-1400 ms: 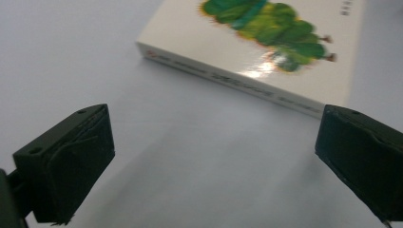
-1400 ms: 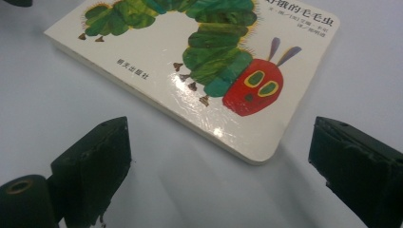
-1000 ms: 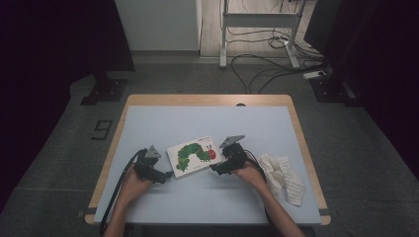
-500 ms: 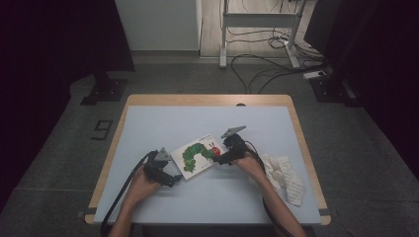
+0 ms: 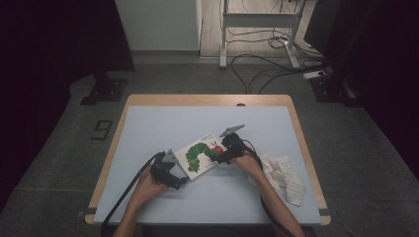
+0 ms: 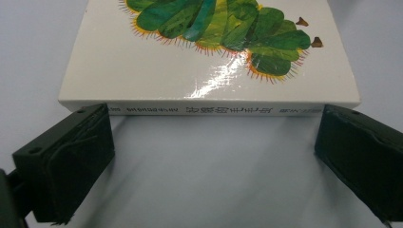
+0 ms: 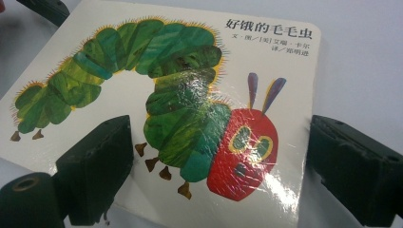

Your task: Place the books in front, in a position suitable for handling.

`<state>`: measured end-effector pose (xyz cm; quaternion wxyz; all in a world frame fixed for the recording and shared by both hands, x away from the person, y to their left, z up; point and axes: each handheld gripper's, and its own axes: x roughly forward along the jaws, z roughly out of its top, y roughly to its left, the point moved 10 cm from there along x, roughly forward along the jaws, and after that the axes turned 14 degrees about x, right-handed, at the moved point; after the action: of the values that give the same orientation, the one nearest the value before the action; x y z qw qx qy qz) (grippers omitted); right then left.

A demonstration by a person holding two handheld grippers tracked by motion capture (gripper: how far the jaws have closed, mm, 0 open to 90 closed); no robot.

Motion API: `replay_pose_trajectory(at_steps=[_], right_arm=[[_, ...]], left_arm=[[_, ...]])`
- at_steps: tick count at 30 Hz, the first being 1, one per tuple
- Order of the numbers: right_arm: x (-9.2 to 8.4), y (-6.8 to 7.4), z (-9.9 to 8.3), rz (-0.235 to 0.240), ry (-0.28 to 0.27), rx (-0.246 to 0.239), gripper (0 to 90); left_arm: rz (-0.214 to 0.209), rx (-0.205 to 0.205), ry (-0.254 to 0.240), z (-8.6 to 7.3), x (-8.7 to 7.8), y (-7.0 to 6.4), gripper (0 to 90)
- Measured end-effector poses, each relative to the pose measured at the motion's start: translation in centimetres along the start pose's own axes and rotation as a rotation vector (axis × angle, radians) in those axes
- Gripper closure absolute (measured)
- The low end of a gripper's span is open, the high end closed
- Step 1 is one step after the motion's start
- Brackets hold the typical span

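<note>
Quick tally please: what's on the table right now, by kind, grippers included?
Picture book: 1
White cloth: 1
Handheld grippers: 2, the left gripper and the right gripper, both with jaws open at the book's edges
Total: 4

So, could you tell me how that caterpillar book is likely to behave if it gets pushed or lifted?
The book looks thick and square-edged, so probably stiff rather than floppy. Its cover shows glare, so it may be slippery to pinch. Lying flat on the table, it would likely slide, not tip.
</note>
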<state>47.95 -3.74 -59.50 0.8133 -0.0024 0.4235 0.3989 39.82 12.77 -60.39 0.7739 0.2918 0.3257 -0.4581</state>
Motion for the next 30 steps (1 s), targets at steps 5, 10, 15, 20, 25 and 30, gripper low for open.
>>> replay_pose_trajectory(at_steps=[5,10,15,20,25,30], right_arm=[[-0.4,0.6,-0.7,-0.005,0.012,-0.004,8.3],[-0.8,1.5,-1.7,-0.01,0.009,-0.002,8.0],[-1.3,2.3,-2.6,-0.014,0.01,-0.011,7.8],[-1.7,3.3,-3.6,-0.017,0.019,-0.021,7.3],[-2.1,4.2,-4.5,-0.013,0.025,-0.027,7.0],[-2.5,5.1,-5.4,-0.01,0.019,-0.025,6.6]], left_arm=[[-0.008,0.007,0.012,-0.2,-0.4,-0.9,0.0],[-0.015,0.014,0.01,-0.5,-0.8,-1.9,0.0],[-0.021,0.023,0.005,-0.9,-1.3,-2.9,0.0],[-0.031,0.034,0.002,-1.3,-1.8,-3.9,0.0],[-0.037,0.042,0.002,-1.7,-2.4,-4.8,0.0],[-0.038,0.047,-0.008,-2.1,-2.8,-5.8,0.0]])
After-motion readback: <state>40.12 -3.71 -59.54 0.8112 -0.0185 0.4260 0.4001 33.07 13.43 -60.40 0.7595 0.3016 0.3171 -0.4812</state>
